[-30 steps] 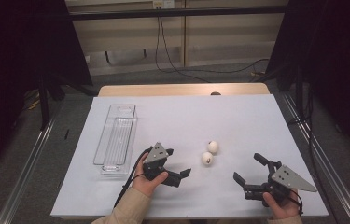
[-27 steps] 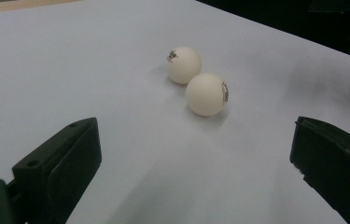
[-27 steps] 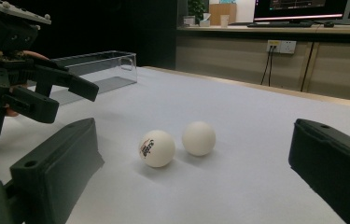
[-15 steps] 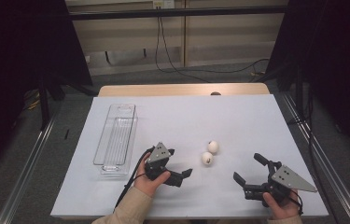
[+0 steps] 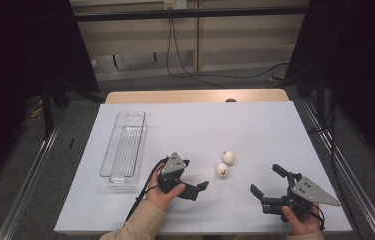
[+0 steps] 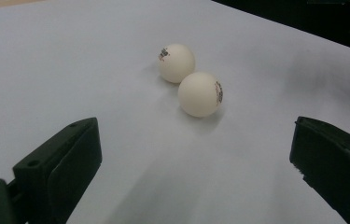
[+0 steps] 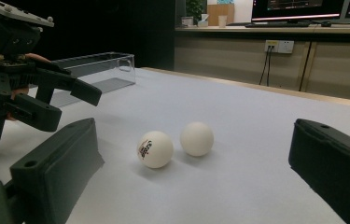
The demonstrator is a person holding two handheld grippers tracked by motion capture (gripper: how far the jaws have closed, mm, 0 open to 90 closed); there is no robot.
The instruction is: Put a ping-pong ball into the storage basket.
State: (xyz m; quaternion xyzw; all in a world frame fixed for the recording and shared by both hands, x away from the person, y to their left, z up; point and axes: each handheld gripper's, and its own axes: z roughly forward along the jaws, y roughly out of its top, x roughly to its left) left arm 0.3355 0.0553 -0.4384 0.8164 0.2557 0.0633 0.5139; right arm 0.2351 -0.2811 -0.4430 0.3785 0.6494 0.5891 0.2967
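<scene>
Two white table-tennis balls (image 5: pixel 228 157) (image 5: pixel 222 170) lie touching on the white table cover (image 5: pixel 255 125). My left gripper (image 5: pixel 195 175) is open just left of them, its jaws pointing at the nearer ball. In the left gripper view the balls (image 6: pixel 199 94) (image 6: pixel 176 63) sit ahead of the open left gripper (image 6: pixel 193 140), with nothing between its jaws. My right gripper (image 5: pixel 265 179) is open at the front right, facing the balls from a short way off. In the right gripper view the printed ball (image 7: pixel 154 149) and the plain one (image 7: pixel 196 138) lie beyond the open right gripper (image 7: pixel 192 163).
A clear, long plastic tray (image 5: pixel 125 150) stands on the left of the cover, also seen as the tray (image 7: pixel 98 63) behind the left gripper (image 7: pixel 56 100). The table's front edge (image 5: pixel 200 231) runs close under both hands. A wooden strip (image 5: pixel 195 96) borders the far side.
My left gripper has edged slightly to the right, toward the balls. The right gripper and the balls have stayed where they were.
</scene>
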